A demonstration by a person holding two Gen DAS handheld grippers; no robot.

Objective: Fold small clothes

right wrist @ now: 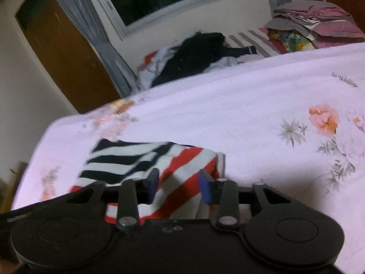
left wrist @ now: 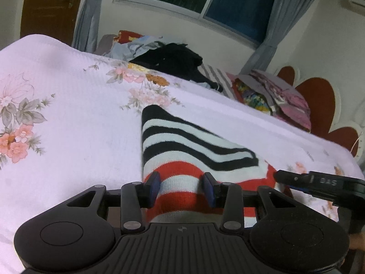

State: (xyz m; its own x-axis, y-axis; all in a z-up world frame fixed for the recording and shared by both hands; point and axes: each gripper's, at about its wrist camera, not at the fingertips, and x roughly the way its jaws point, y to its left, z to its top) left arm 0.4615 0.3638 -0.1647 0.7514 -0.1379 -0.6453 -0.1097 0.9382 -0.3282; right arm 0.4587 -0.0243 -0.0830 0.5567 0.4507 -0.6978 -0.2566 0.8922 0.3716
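A small knitted garment (left wrist: 182, 150) with black-and-white and red-and-white stripes lies on the floral white bedspread (left wrist: 68, 125). Its black-striped part is folded over the red-striped part. My left gripper (left wrist: 182, 186) is open, its blue pads on either side of the red-striped near edge, low over the cloth. My right gripper (right wrist: 179, 183) is open too, over the garment (right wrist: 141, 159) at its red-striped end. The right gripper also shows in the left wrist view (left wrist: 319, 182), just right of the garment.
A heap of dark and light unfolded clothes (left wrist: 168, 61) lies at the far side of the bed. A stack of folded clothes (left wrist: 273, 96) sits by the red headboard (left wrist: 319, 105). A window, curtains and a wooden door are behind.
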